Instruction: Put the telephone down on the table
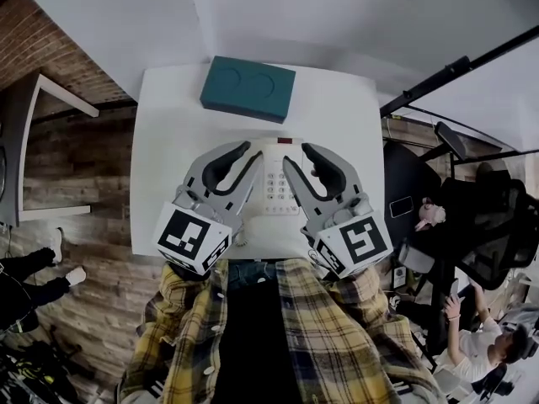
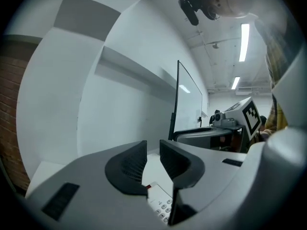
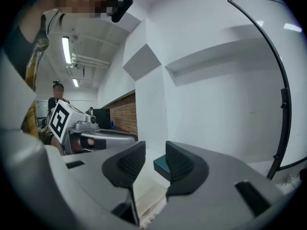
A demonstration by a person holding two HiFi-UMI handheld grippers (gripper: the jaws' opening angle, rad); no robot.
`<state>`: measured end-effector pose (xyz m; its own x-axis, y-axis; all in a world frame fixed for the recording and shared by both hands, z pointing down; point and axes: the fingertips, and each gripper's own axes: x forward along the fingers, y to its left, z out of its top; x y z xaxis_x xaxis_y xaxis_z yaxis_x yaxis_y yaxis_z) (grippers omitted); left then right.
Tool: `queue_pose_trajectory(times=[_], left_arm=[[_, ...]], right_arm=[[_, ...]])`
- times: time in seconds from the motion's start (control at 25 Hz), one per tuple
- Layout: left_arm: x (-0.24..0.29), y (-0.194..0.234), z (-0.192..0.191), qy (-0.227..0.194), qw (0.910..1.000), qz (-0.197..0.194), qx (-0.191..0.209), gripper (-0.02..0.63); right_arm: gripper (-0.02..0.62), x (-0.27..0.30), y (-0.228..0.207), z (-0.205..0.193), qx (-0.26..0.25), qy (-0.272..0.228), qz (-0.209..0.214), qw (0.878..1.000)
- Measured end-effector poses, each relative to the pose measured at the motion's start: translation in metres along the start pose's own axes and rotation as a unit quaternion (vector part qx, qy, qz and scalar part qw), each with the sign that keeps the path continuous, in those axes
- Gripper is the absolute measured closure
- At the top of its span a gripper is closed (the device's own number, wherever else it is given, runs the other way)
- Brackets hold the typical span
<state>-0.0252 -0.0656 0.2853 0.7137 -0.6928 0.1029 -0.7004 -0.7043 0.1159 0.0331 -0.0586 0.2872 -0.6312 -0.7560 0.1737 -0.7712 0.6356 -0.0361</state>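
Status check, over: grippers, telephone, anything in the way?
Left gripper empty, jaws barely apart; right gripper empty, slightly wider. Telephone lying on table below them. Teal box at far end, apart from it.

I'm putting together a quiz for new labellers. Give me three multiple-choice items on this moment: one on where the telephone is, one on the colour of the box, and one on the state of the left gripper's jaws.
1. Where is the telephone?
A. On top of the box
B. Flat on the white table
C. On the floor

2. What colour is the box at the table's far edge?
A. Red
B. Teal
C. Yellow

3. How do the jaws of the left gripper stand?
A. Clamped on the telephone
B. Clamped on the box
C. A little apart, with nothing between them

Key:
1 B: the head view shows it lying on the tabletop between the two grippers.
2 B: its top and side are plainly teal.
3 C: the left gripper view shows a bare gap between the pads.
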Motion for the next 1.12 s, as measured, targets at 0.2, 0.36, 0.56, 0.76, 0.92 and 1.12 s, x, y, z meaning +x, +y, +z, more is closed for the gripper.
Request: queue_pose_trajectory(times=[0.2,0.36,0.56,0.76,0.92,1.12], left_arm=[[-0.004,-0.012,0.017,-0.020,0.9997,-0.010,0.013,0.526],[-0.006,-0.023,0.029,-0.036,0.9990,-0.020,0.017,0.551],[-0.005,-0.035,0.034,-0.040,0.9984,-0.032,0.024,0.568],[-0.005,-0.041,0.031,-0.027,0.9988,-0.039,0.011,0.580],[-0.003,-0.041,0.030,-0.027,0.9987,-0.042,0.011,0.584],[-0.002,-0.041,0.028,-0.024,0.9986,-0.046,0.009,0.588]], right_arm=[[0.487,-0.009,0.007,0.011,0.004,-0.017,0.006,1.000],[0.523,-0.014,0.009,0.014,0.000,-0.024,0.006,1.000],[0.551,-0.020,0.010,0.018,0.005,-0.031,0.009,0.999],[0.563,-0.021,0.011,0.019,0.003,-0.035,0.012,0.999],[0.566,-0.021,0.011,0.020,0.008,-0.036,0.015,0.999],[0.569,-0.020,0.008,0.019,0.007,-0.033,0.015,0.999]])
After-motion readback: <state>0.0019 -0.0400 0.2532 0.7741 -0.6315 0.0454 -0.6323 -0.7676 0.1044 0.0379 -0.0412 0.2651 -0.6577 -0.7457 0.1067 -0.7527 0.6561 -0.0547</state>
